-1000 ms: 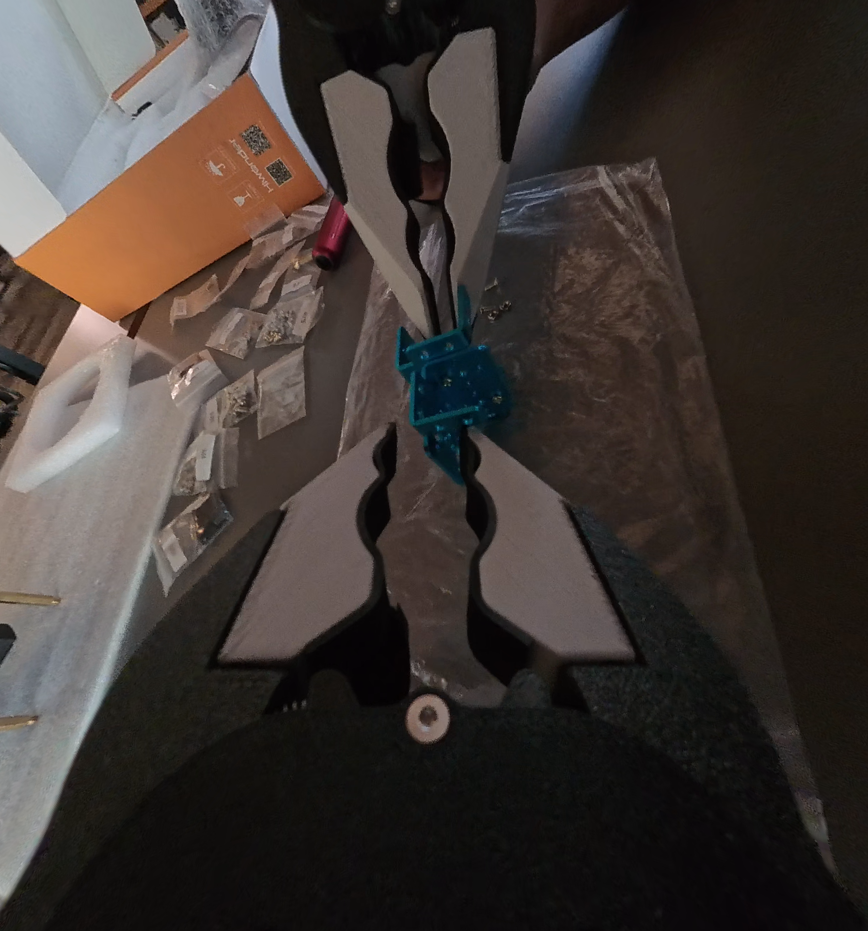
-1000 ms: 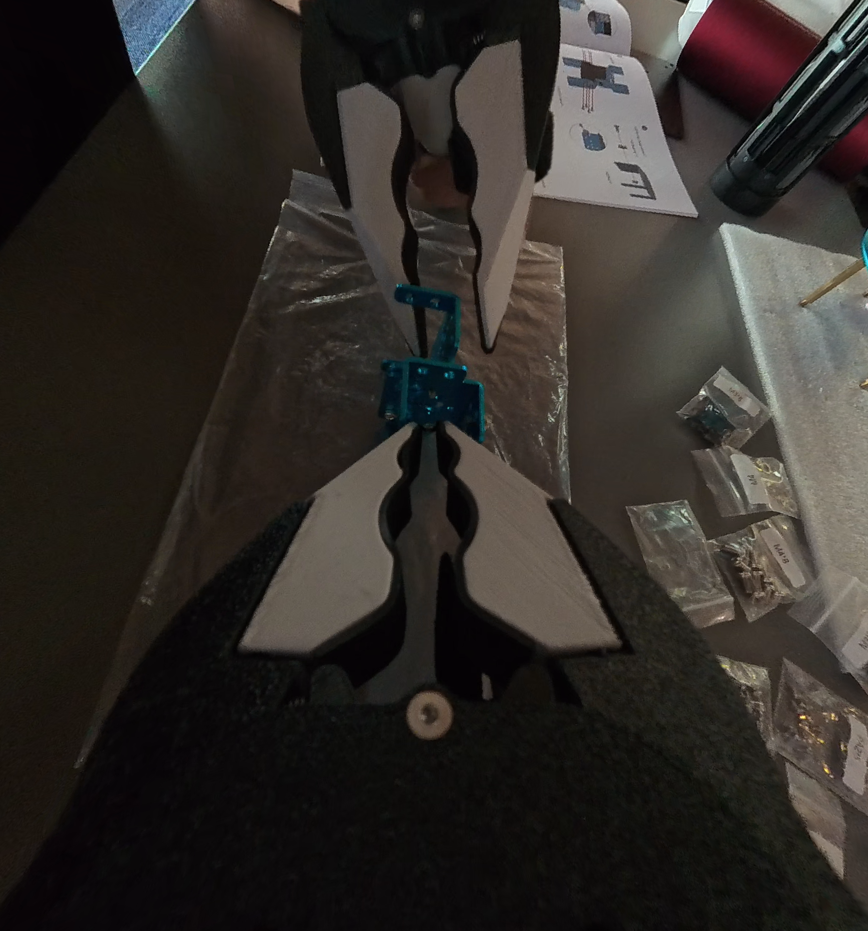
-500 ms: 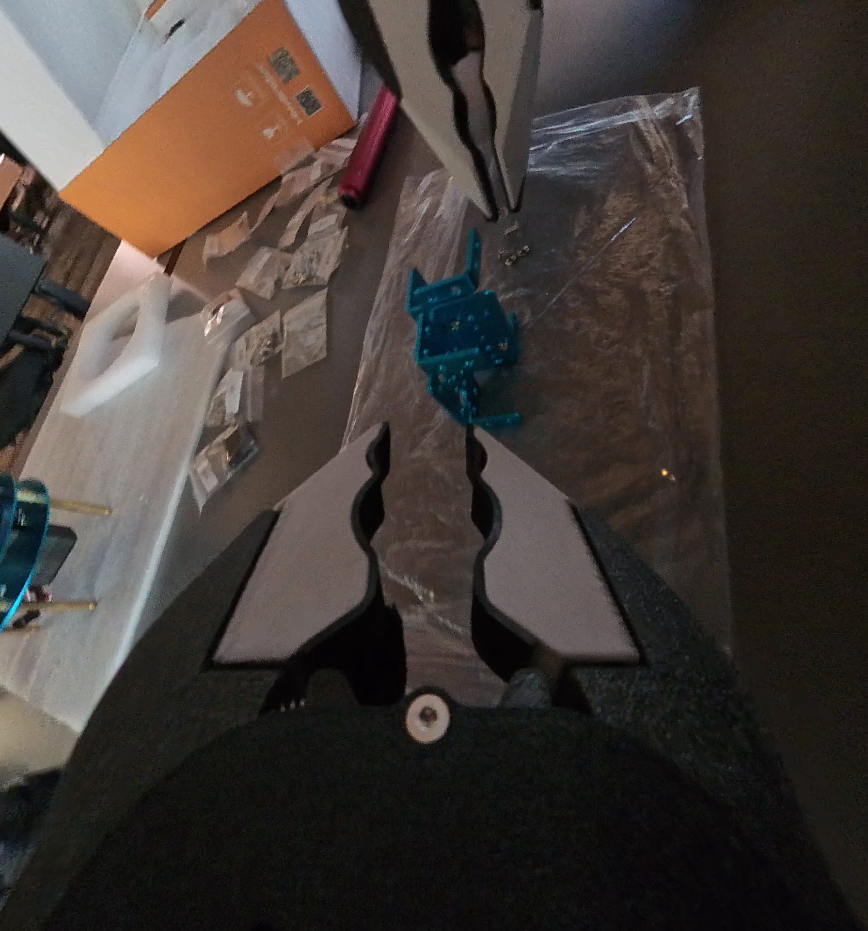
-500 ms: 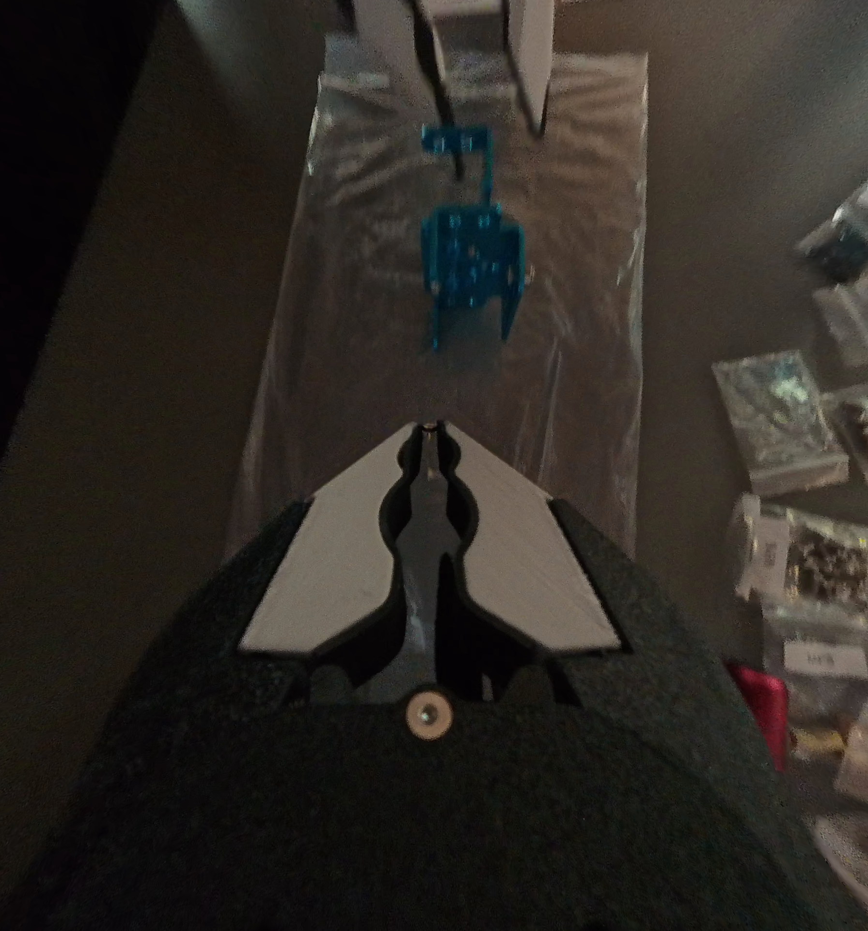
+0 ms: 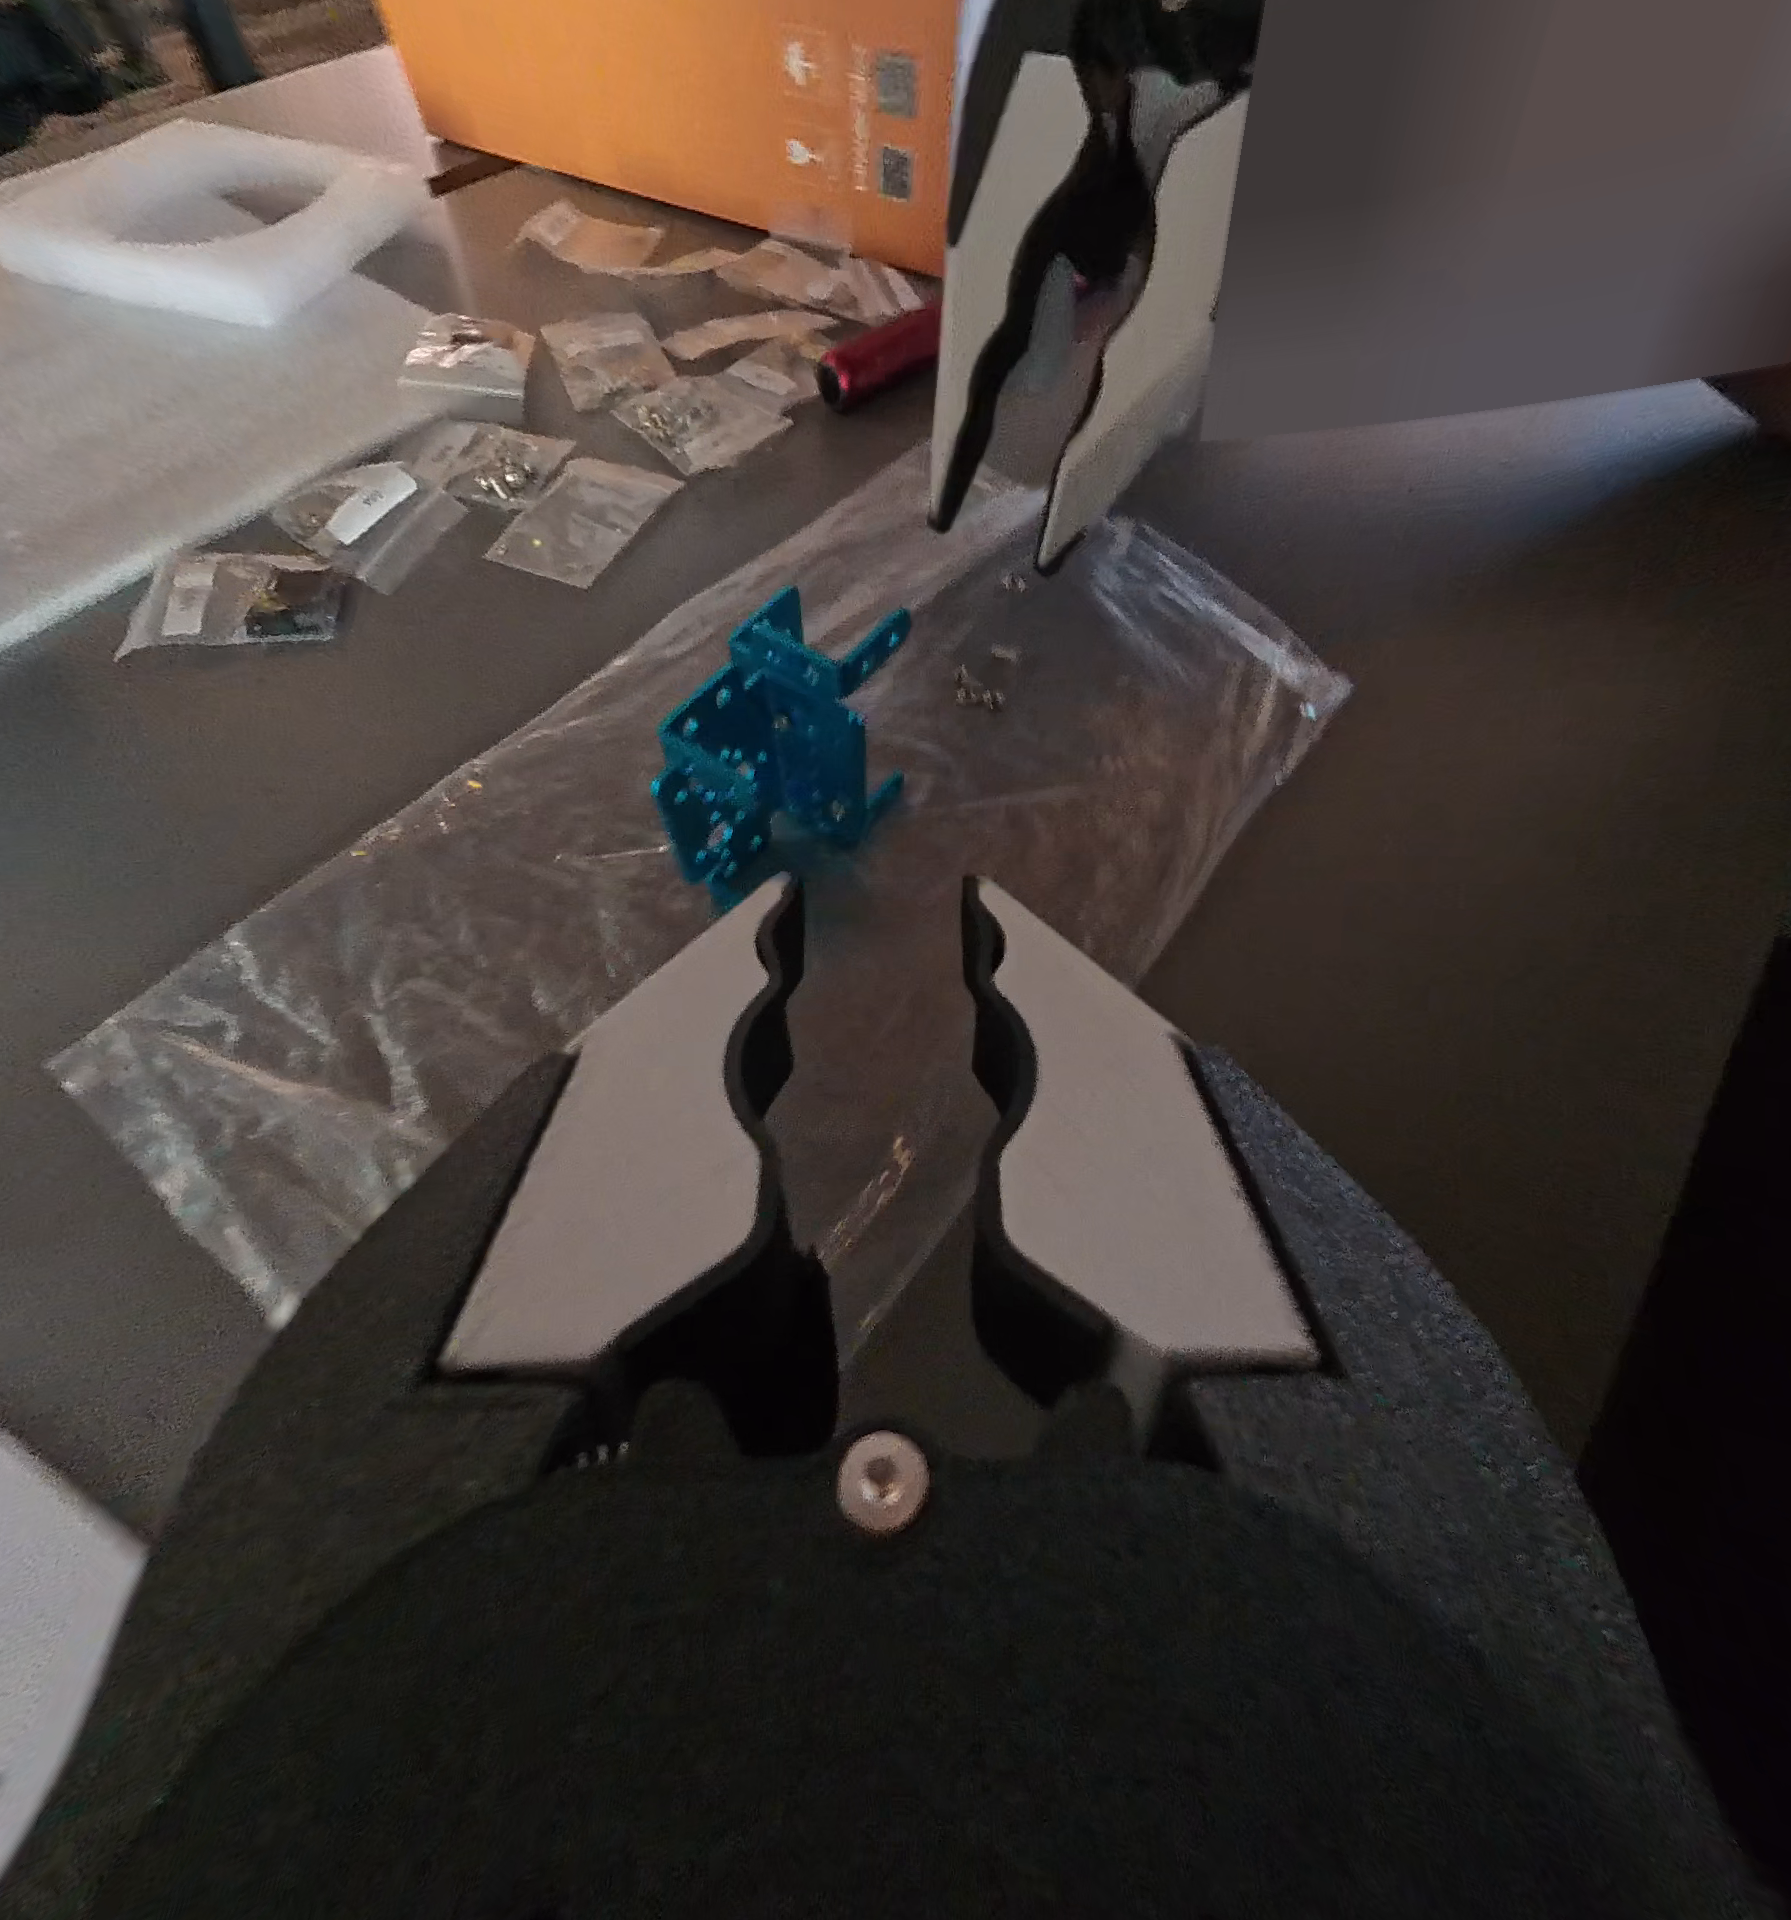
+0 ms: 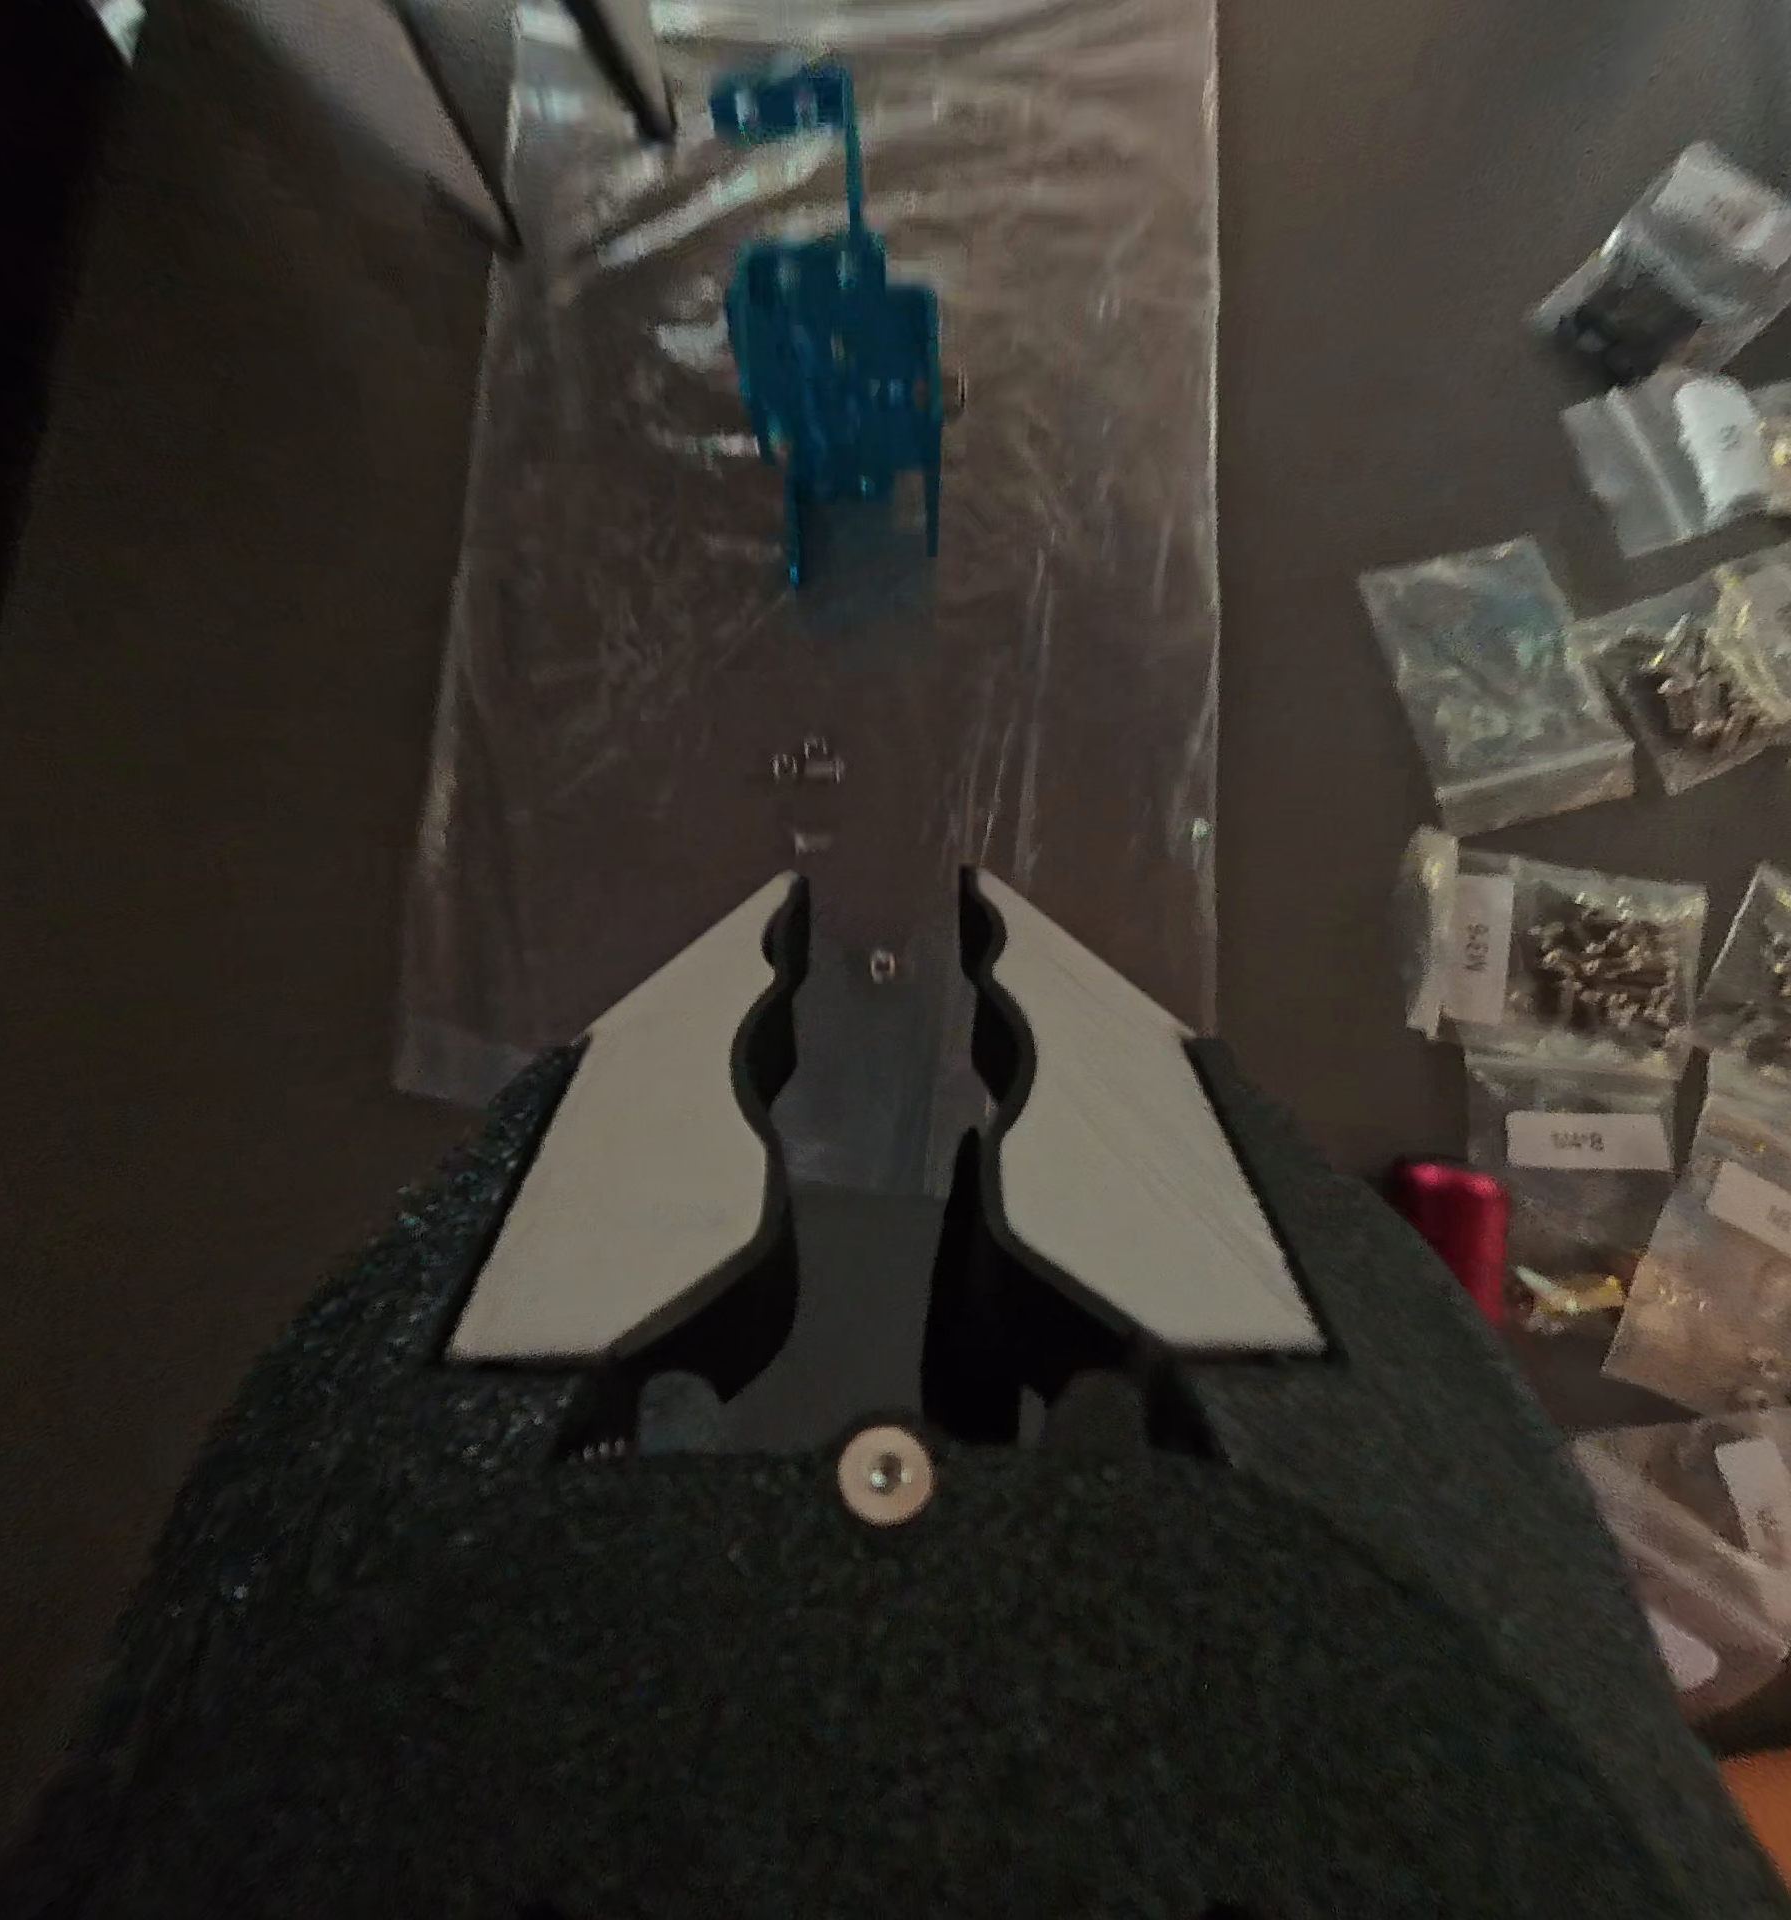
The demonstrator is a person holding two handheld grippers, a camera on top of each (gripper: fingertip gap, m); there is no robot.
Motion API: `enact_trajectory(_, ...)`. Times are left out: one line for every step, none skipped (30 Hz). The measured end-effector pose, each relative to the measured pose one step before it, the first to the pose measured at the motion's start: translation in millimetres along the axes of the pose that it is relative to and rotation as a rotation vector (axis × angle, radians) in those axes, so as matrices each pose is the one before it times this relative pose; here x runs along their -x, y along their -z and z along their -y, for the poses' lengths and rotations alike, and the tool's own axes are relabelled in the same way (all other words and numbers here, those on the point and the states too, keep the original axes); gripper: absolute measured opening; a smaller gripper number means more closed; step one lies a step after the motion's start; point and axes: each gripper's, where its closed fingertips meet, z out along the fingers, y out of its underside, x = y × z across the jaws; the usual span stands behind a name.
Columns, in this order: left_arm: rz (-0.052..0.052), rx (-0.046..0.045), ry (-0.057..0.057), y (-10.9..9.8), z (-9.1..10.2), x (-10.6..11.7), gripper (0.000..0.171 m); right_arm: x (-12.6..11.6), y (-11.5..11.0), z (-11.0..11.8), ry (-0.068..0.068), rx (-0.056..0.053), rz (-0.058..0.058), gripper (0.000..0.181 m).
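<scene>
Blue bracket assembly (image 5: 766, 748) sat mid-frame on a clear plastic bag (image 5: 351, 1018) on the bench (image 5: 1493, 727), just beyond the left gripper (image 5: 878, 883). Its fingers were spread and empty; contact unclear. Right gripper (image 6: 880, 873) was over loose screws (image 6: 813, 769) at centre frame, fingers apart and holding nothing; half a second earlier they were pinched nearly together. Parts bags (image 5: 517, 468) and an orange box (image 5: 662, 94) lay farther off, upper left.

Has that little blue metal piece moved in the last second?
Yes. Earlier both grippers pinched the blue bracket; now it rests free on the clear plastic bag, with the left gripper and right gripper open and drawn back.
</scene>
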Motion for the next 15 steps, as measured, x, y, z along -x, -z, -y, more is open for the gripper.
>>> enact_trajectory(0.0347,-0.00584,0.0297,-7.01,2.84,-1.33,0.03,0.04,0.33,10.03,-0.0026,-0.0399,-0.0036,0.032)
enact_trajectory(0.0394,0.00877,0.0132,-6.79,0.94,-0.29,0.031,2.41,-1.7,11.76,-0.0057,-0.0523,0.0036,0.036)
enact_trajectory(0.0477,0.01429,-0.0039,-5.82,0.62,1.34,0.033,4.7,-4.01,10.42,-0.0086,-0.0489,0.0128,0.04)
enact_trajectory(0.0544,0.00527,-0.0107,-4.24,1.99,2.49,0.036,7.65,-5.79,7.6,-0.0055,-0.0363,0.0278,0.049)
enact_trajectory(0.0383,0.00291,-0.0137,-2.72,1.77,0.42,0.038,7.48,-6.17,3.59,-0.0007,-0.0114,0.0238,0.059)
enact_trajectory(0.0201,0.00758,-0.007,-2.07,0.18,-1.59,0.039,2.76,-4.66,-0.56,0.0035,0.023,-0.0071,0.062)
enact_trajectory(0.0049,0.01745,0.0008,-2.3,-1.82,-3.2,0.042,0.17,-3.44,0.95,0.0166,0.0159,-0.0224,0.063)
enact_trajectory(-0.0133,0.02699,-0.0007,-2.82,-2.99,-5.72,0.044,-1.22,-2.94,3.48,0.0218,-0.0112,-0.03,0.067)
enact_trajectory(-0.0084,0.0228,-0.0019,-2.58,-2.5,-4.1,0.046,-2.96,-2.5,2.34,0.0193,-0.0094,-0.0349,0.068)
enact_trajectory(0.0201,0.01045,-0.0026,-1.48,-1.11,1.64,0.047,-6.7,-1.96,0.06,0.0088,0.0028,-0.0482,0.069)
enact_trajectory(0.0278,-0.00075,-0.002,-0.4,0.39,4.1,0.047,-5.26,-2.09,-0.11,-0.0016,0.0016,-0.0308,0.069)
enact_trajectory(0.0143,-0.00432,0.0015,0.04,0.7,3.19,0.046,-0.71,-1.79,0.14,-0.0107,0.0005,0.004,0.068)
enact_trajectory(0.002,-0.00191,0.0028,-0.18,0.26,2.15,0.046,1.71,-1.54,2.0,-0.0198,-0.0109,0.0244,0.065)
enact_trajectory(-0.0088,0.0002,0.0012,-0.52,-0.03,0.61,0.047,3.17,-1.58,4.08,-0.0285,-0.0217,0.035,0.063)
enact_trajectory(-0.018,-0.00193,-0.0026,-0.73,0.53,-1.0,0.047,4.55,-1.64,4.53,-0.0288,-0.0225,0.0415,0.062)
